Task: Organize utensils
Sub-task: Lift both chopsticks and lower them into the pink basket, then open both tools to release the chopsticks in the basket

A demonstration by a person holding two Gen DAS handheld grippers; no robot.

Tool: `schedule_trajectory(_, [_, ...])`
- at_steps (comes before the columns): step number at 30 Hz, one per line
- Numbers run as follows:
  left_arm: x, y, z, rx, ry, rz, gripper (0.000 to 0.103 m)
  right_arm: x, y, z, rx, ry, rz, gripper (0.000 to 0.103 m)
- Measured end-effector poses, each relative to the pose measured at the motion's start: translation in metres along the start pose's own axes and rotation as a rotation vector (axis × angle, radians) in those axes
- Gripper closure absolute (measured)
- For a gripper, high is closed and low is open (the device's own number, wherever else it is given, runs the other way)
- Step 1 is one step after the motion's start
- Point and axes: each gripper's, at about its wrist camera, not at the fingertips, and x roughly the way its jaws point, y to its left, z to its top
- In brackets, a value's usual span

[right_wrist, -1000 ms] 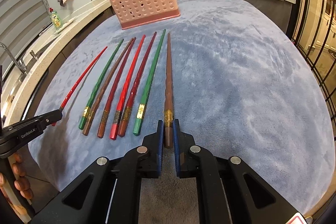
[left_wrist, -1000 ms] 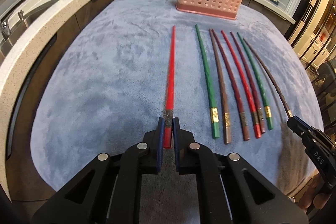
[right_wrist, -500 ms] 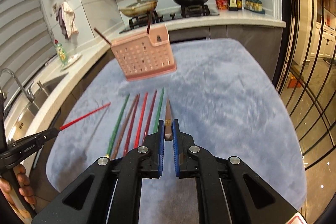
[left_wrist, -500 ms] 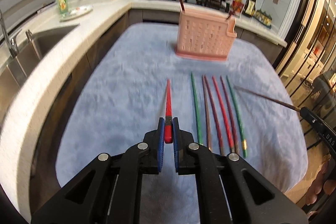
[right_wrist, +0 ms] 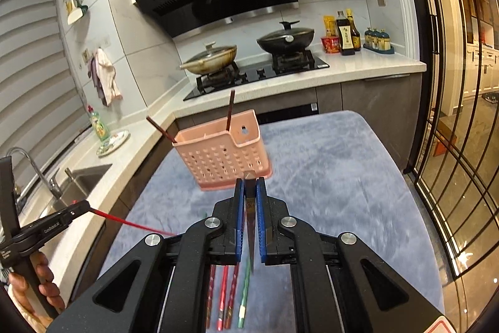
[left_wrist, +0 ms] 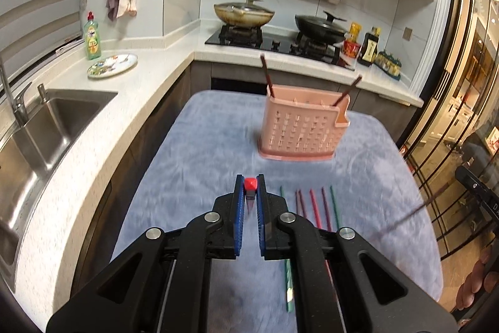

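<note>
- Since half a second ago, when both chopsticks were only tilted up off the blue-grey mat (left_wrist: 193, 145), I have raised both grippers well above it, and each stick now hangs tip-down.
- My left gripper (left_wrist: 250, 192) is clamped on the red chopstick (left_wrist: 250, 183); its square butt end shows between the blue pads, and the right wrist view shows its shaft (right_wrist: 131, 222) slanting away from the left tool.
- My right gripper (right_wrist: 250, 192) is clamped on the brown chopstick (right_wrist: 250, 208), butt end up, tip pointing down between the pads.
- Compared with a second ago, the row left lying on the mat is down to five chopsticks (left_wrist: 312, 208): green, brown, red, dark red and green, side by side toward the mat's near edge.
- A pink perforated utensil holder (left_wrist: 301, 130) stands toward the mat's far edge.
- It holds two dark brown chopsticks (left_wrist: 267, 75), one leaning at each end; I cannot tell which compartments they sit in.
</note>
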Motion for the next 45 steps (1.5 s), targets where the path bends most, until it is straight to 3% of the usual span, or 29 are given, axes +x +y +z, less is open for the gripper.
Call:
schedule_trajectory(9, [-0.002,-0.013,0.059,-0.005,-0.091,-0.045,0.096,0.011,0.015,0.059,0.004,-0.092,0.05,0.096])
schedule_trajectory(20, [-0.003,-0.033,0.163,-0.032,-0.323,-0.065,0.096,0.051,0.042,0.148,0.043,-0.213,0.126,0.096])
schedule_trajectory(24, [0.016,-0.037,0.19,-0.045,-0.353,-0.059,0.096,0.074,0.051,0.172,0.042,-0.25,0.134,0.096])
schedule_trajectory(33, [0.074,-0.038,0.201,-0.046,-0.317,-0.049,0.096,0.138,0.052,0.178,0.043,-0.205,0.097,0.096])
schedule_trajectory(45, [0.131,-0.03,0.173,-0.05,-0.199,-0.033,0.096,0.195,0.04,0.141,0.03,-0.074,0.047,0.096])
